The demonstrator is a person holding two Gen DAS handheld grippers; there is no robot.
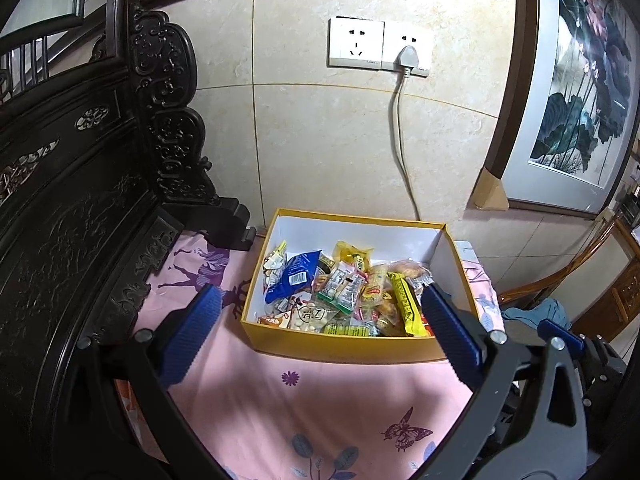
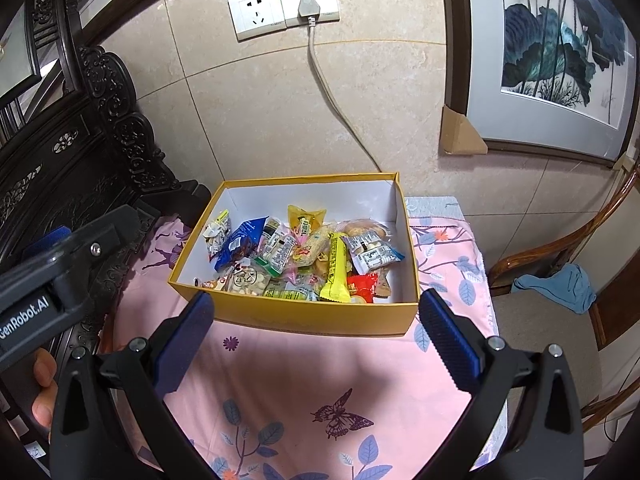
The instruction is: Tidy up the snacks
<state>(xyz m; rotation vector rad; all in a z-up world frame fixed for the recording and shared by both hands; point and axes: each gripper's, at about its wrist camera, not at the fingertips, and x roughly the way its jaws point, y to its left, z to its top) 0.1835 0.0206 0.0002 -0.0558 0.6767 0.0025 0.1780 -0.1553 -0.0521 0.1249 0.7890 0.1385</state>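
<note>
Yellow cardboard box (image 2: 320, 318) full of wrapped snacks (image 2: 296, 256).
Your left gripper (image 1: 320, 336) and right gripper (image 2: 316, 336) both released, box at 12 o'clock.

A home: carved dark wood furniture (image 1: 80, 184), framed lotus painting (image 2: 560, 40), floral pink cloth (image 2: 320, 380)

My left claw (image 2: 60, 264) body reads "GenRobot.AI" in white. Print on the snack packets (image 2: 304, 256) is too small to read.

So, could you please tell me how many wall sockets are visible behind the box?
2: the white left wall socket is free; the white right wall socket beside it holds a grey plug.
</note>
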